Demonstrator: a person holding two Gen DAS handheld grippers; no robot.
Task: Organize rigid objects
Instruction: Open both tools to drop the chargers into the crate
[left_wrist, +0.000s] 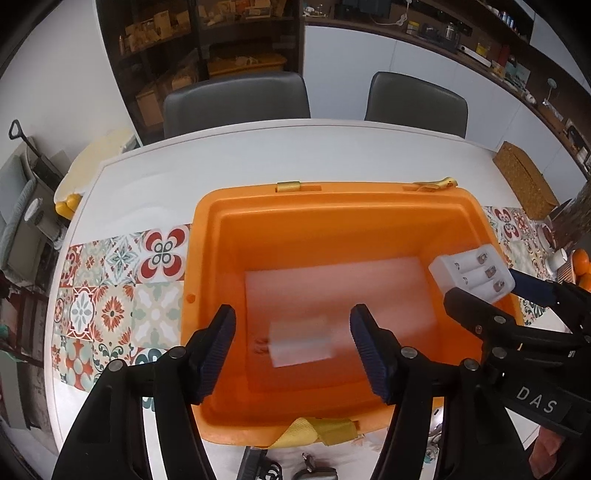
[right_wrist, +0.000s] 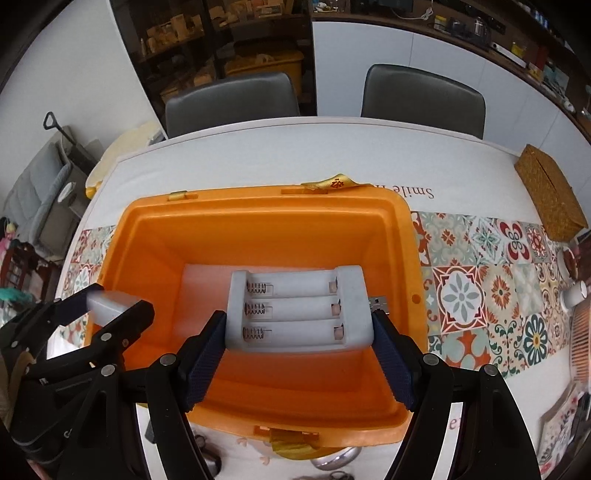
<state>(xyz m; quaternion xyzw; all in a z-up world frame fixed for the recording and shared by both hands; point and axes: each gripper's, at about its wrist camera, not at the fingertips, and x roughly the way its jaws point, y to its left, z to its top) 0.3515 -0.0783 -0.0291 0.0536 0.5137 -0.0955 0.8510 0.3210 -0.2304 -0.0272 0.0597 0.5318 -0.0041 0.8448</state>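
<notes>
Left hand-held gripper (left_wrist: 291, 343): jaws parted over the orange bin (left_wrist: 458, 221); a blurred white block (left_wrist: 301, 345) sits between the pads, contact unclear.
Right hand-held gripper (right_wrist: 299, 341): clamped on the white battery holder (right_wrist: 295, 308), held above the bin's inside.
Bin: stands on the counter (left_wrist: 258, 158), on a patterned runner (left_wrist: 110, 288).

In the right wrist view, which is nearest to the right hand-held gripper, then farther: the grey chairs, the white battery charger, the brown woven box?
1. White battery charger: between the pads of the right hand-held gripper, above the orange bin.
2. Brown woven box: on the table's far right edge.
3. Grey chairs: behind the table, farthest.
</notes>
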